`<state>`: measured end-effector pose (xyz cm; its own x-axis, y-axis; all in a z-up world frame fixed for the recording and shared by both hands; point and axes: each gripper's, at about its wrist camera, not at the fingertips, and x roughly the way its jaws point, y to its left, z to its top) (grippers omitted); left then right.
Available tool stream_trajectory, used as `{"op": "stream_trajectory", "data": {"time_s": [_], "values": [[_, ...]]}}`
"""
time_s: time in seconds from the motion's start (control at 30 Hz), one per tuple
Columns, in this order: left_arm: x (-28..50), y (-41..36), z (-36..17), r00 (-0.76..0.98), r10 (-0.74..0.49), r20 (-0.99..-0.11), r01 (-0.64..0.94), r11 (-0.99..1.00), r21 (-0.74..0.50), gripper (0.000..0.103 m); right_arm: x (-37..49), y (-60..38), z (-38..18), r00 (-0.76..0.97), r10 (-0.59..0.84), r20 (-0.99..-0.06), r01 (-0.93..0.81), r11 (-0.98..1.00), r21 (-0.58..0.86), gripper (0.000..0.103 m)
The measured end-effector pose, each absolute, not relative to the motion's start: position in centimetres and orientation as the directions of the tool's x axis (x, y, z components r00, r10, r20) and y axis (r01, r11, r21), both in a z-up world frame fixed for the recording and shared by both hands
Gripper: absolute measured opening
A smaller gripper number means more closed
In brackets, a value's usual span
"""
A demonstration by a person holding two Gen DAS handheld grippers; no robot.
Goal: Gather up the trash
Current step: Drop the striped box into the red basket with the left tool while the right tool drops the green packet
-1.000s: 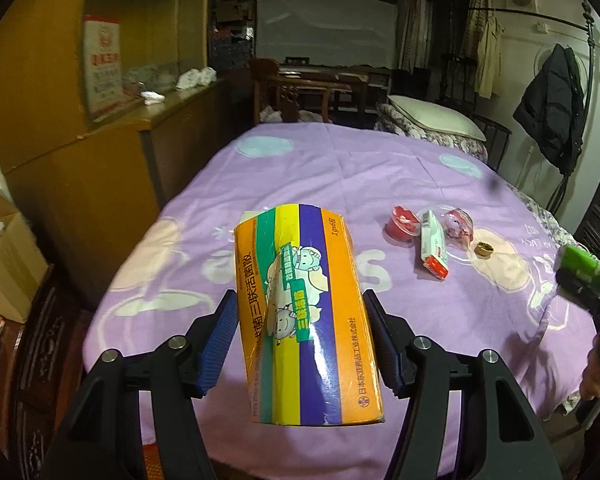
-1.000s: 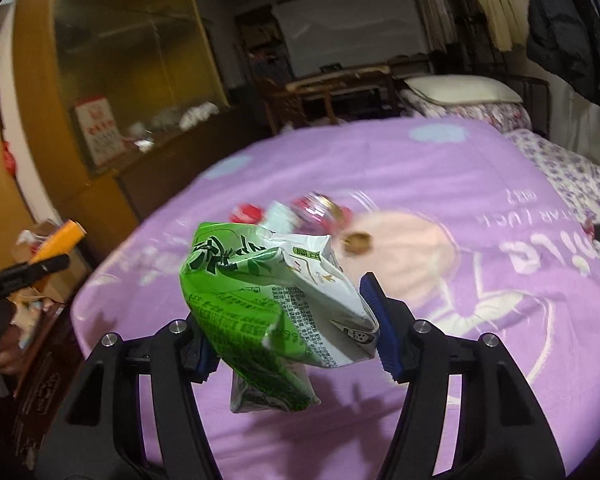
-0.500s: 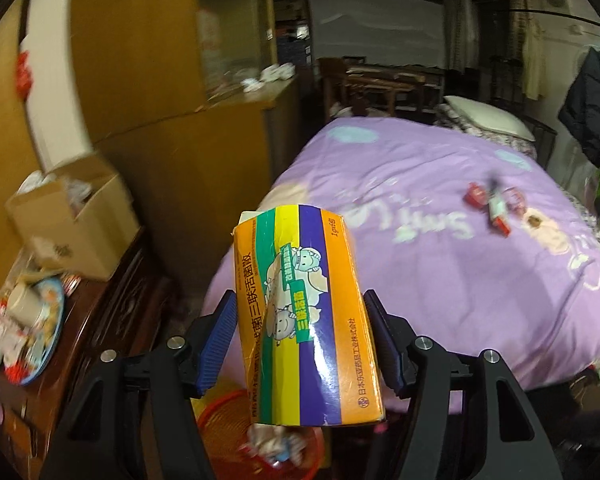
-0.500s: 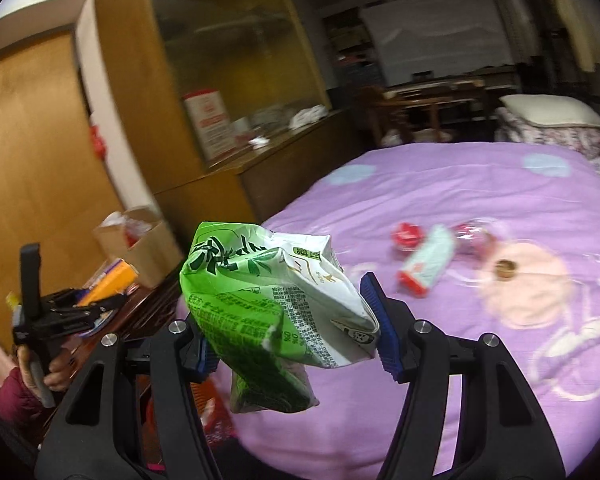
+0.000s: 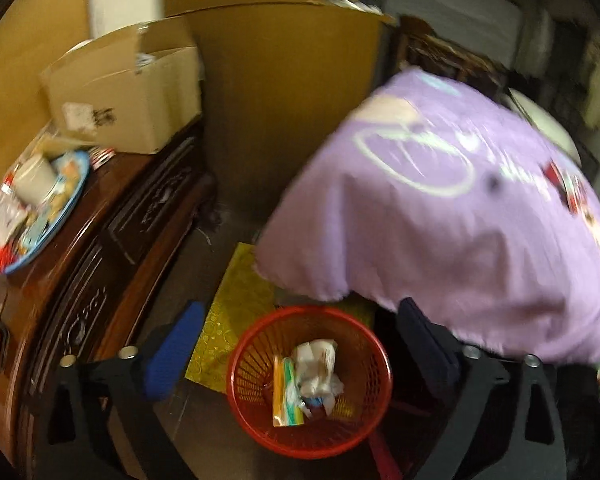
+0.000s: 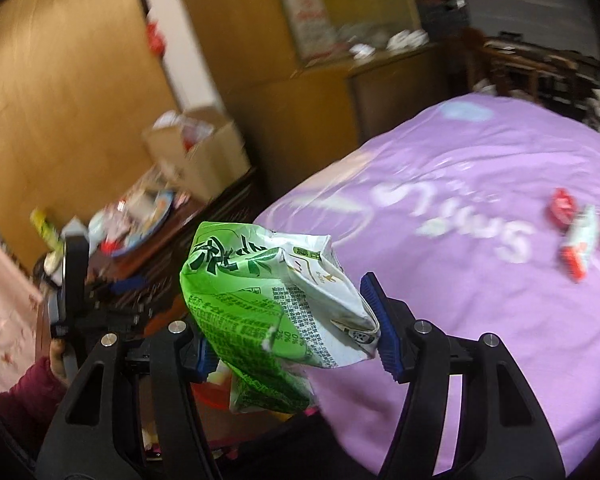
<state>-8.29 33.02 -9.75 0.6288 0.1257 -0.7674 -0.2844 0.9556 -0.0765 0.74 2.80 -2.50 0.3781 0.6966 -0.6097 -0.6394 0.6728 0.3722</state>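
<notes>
The purple-covered bed (image 6: 480, 240) is my landmark. More trash, red and pale wrappers (image 6: 572, 236), lies on top of it, well away from the foot where I work. On the floor just below the bed's hanging corner stands the red basket (image 5: 312, 440), placed to take what I bring. My left gripper (image 5: 300, 352) hangs directly over it, jaws spread wide and empty; a striped orange box (image 5: 286, 396) lies inside beside crumpled paper. My right gripper (image 6: 292, 332) is clamped on a crumpled green snack bag (image 6: 260, 296) beside the bed's edge, I judge bound for the basket.
</notes>
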Motion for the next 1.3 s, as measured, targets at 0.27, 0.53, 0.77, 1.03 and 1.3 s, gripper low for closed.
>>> {"op": "stream_trajectory", "data": {"time_s": [0.27, 0.53, 0.77, 1.03, 1.3], "values": [[-10.1, 38.2, -10.5, 0.622, 0.251, -0.742, -0.442, 0.894, -0.067, 0.097, -0.9, 12.4, -5.7, 0.165, 0.688, -0.707, -0.757, 0.548, 0.356, 0.062], [-11.8, 42.0, -12.2, 0.595, 0.293, -0.748, -0.529, 0.844, -0.089, 0.097, -2.5, 20.5, -8.4, -0.008, 0.644, -0.765, -0.818, 0.435, 0.376, 0.07], [-12.0, 42.7, -12.9, 0.597, 0.263, -0.758, -0.537, 0.833, -0.134, 0.097, -2.0, 20.8, -9.1, -0.007, 0.64, -0.769, -0.792, 0.465, 0.395, 0.081], [-11.2, 40.5, -11.1, 0.627, 0.262, -0.733, -0.49, 0.865, -0.11, 0.097, -0.9, 17.3, -7.7, 0.057, 0.671, -0.739, -0.755, 0.513, 0.408, 0.081], [-10.1, 35.4, -7.1, 0.697, 0.238, -0.676, -0.386, 0.919, -0.075, 0.097, -0.6, 10.7, -4.2, 0.205, 0.717, -0.667, -0.704, 0.581, 0.408, 0.081]]}}
